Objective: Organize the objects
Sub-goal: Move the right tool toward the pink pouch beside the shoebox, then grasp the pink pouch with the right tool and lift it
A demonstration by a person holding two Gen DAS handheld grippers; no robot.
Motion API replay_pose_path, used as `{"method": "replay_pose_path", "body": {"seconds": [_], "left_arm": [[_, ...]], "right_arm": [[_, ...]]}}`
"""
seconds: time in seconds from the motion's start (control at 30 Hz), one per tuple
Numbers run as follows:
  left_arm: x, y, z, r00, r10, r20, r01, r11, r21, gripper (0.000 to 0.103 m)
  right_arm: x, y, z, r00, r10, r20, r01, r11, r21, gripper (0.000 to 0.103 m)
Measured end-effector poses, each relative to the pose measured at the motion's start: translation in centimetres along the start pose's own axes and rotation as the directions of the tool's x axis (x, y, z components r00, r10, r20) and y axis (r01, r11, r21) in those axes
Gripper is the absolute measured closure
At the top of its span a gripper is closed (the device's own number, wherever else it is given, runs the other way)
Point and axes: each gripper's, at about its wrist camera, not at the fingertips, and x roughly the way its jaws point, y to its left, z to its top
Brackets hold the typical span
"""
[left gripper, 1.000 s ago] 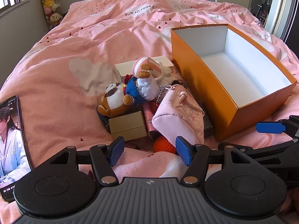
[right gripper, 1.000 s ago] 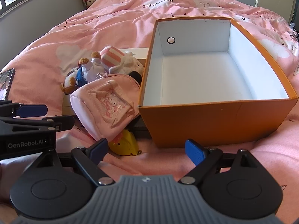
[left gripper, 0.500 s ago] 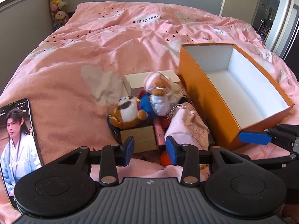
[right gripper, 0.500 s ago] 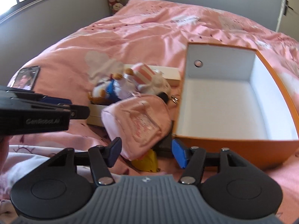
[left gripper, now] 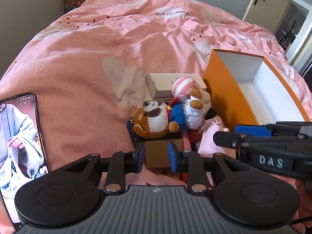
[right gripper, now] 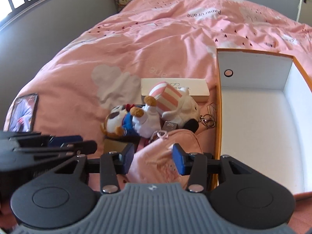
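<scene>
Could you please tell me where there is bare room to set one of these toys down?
The orange box is empty inside. Bare duvet lies between the phone and the toy pile. It is crowded beside the box's left wall, around the plush dog and pink pouch.

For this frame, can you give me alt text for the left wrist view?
The left tool has its blue fingers on either side of a small tan box in a pile of plush toys on a pink bed. An open orange box stands to the right; a lit phone lies left.
</scene>
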Motion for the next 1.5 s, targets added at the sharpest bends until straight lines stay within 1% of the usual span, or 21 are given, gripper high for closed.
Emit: {"method": "replay_pose_path", "body": {"seconds": [0.03, 0.1, 0.13, 0.17, 0.33, 0.43, 0.53, 0.63, 0.77, 0.83, 0.93, 1.03, 1.1, 1.13, 1.2, 1.37, 1.43, 1.5], "left_arm": [[0.2, 0.1, 0.1, 1.000, 0.002, 0.000, -0.002, 1.000, -0.002, 0.071], [0.6, 0.3, 0.3, 1.000, 0.001, -0.002, -0.001, 1.000, -0.006, 0.071], [0.8, 0.4, 0.4, 1.000, 0.001, -0.005, -0.001, 1.000, -0.008, 0.071], [1.1, 0.5, 0.4, 1.000, 0.002, -0.011, -0.002, 1.000, -0.009, 0.071], [1.8, 1.0, 0.2, 0.999, -0.004, -0.035, 0.003, 1.000, -0.021, 0.071], [1.8, 1.0, 0.0, 0.999, -0.005, -0.036, 0.004, 1.000, -0.011, 0.071], [1.6, 0.6, -0.3, 0.999, -0.032, -0.037, 0.032, 0.999, 0.005, 0.071], [1.4, 0.0, -0.5, 0.998, -0.045, -0.039, 0.046, 0.999, 0.023, 0.071], [1.1, -0.6, -0.9, 0.996, -0.075, -0.052, 0.076, 0.996, 0.034, 0.071], [0.9, -1.1, -1.0, 0.996, -0.077, -0.052, 0.080, 0.995, 0.054, 0.071], [0.6, -1.8, -1.2, 0.995, -0.089, -0.053, 0.092, 0.993, 0.073, 0.071], [0.5, -2.4, -1.5, 0.994, -0.095, -0.056, 0.100, 0.991, 0.089, 0.071], [0.4, -2.7, -1.6, 0.994, -0.095, -0.060, 0.101, 0.990, 0.099, 0.071], [0.4, -2.9, -1.7, 0.993, -0.096, -0.062, 0.102, 0.989, 0.103, 0.071], [0.3, -3.1, -1.9, 0.993, -0.099, -0.069, 0.106, 0.988, 0.109, 0.071], [-0.6, -3.2, -1.7, 0.993, -0.112, -0.047, 0.117, 0.985, 0.126, 0.071], [-1.1, -3.0, -1.3, 0.991, -0.131, -0.035, 0.135, 0.984, 0.119, 0.071], [-1.6, -2.7, -1.0, 0.988, -0.154, -0.028, 0.157, 0.981, 0.115, 0.071]], "right_arm": [[0.6, 0.1, 0.4, 1.000, -0.006, -0.014, 0.006, 1.000, 0.007, 0.056], [1.8, 0.3, 0.9, 0.999, -0.019, -0.033, 0.020, 1.000, 0.010, 0.052], [2.3, 0.4, 1.2, 0.999, -0.031, -0.036, 0.031, 1.000, 0.001, 0.046], [2.7, 0.6, 1.3, 0.998, -0.044, -0.042, 0.044, 0.999, -0.011, 0.044], [4.3, 0.7, 1.2, 0.991, -0.082, -0.105, 0.078, 0.996, -0.042, 0.045], [3.9, 0.7, 0.7, 0.988, -0.091, -0.123, 0.083, 0.994, -0.071, 0.045], [3.2, 0.9, 0.0, 0.985, -0.096, -0.145, 0.083, 0.992, -0.095, 0.046], [2.1, 0.7, -1.0, 0.985, -0.098, -0.145, 0.084, 0.991, -0.101, 0.047], [0.9, 0.1, -2.1, 0.985, -0.101, -0.141, 0.090, 0.993, -0.079, 0.048], [0.4, -0.2, -2.7, 0.985, -0.099, -0.143, 0.090, 0.994, -0.070, 0.049], [-0.2, -1.0, -3.3, 0.986, -0.075, -0.152, 0.073, 0.997, -0.020, 0.050], [-0.4, -1.9, -3.9, 0.986, -0.064, -0.157, 0.071, 0.997, 0.041, 0.048], [-0.6, -2.7, -4.2, 0.988, -0.034, -0.152, 0.049, 0.995, 0.092, 0.052], [-0.7, -2.9, -4.3, 0.989, -0.025, -0.146, 0.040, 0.994, 0.105, 0.053], [-0.8, -3.0, -4.5, 0.991, -0.012, -0.134, 0.028, 0.993, 0.114, 0.058], [-1.6, -2.6, -4.9, 0.995, 0.002, -0.097, 0.003, 0.998, 0.056, 0.067], [-2.5, -2.5, -4.7, 0.997, 0.009, -0.072, -0.007, 1.000, 0.021, 0.069], [-3.7, -2.5, -4.4, 0.999, 0.032, -0.040, -0.032, 0.999, -0.009, 0.070]]}}
